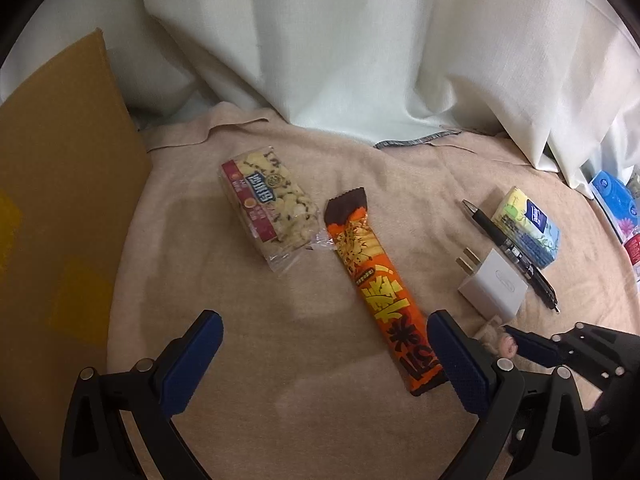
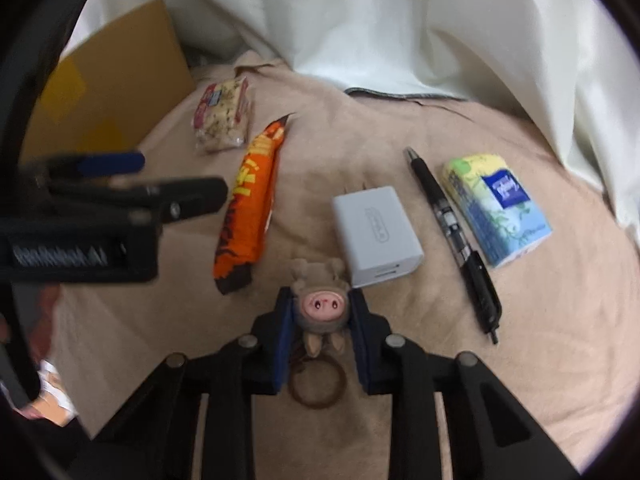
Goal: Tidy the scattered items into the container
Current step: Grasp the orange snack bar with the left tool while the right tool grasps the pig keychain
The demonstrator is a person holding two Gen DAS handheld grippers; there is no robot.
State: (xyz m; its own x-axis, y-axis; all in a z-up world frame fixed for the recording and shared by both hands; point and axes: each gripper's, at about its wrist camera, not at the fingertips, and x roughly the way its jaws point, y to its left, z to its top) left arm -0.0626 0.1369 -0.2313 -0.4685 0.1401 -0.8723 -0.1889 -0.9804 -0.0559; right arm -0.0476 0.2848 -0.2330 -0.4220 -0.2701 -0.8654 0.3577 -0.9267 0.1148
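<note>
My right gripper (image 2: 321,308) is shut on a small plush pig keychain (image 2: 320,306) with a brown ring (image 2: 317,386) hanging below it. Just beyond it lie a white charger plug (image 2: 376,236), a black pen (image 2: 454,232) and a tissue pack (image 2: 496,208). An orange snack bar (image 2: 252,200) and a biscuit packet (image 2: 224,118) lie further left. My left gripper (image 1: 326,364) hangs open over bare cloth, its right finger beside the orange snack bar (image 1: 384,296). The biscuit packet (image 1: 268,204), charger plug (image 1: 494,286), black pen (image 1: 508,252) and tissue pack (image 1: 528,228) lie ahead. The cardboard box (image 1: 60,216) stands at left.
A beige cloth (image 1: 260,320) covers the surface. White curtains (image 1: 340,40) hang behind it. Blue and red packages (image 1: 618,208) sit at the far right edge. The cardboard box (image 2: 116,92) flap rises at the back left in the right wrist view.
</note>
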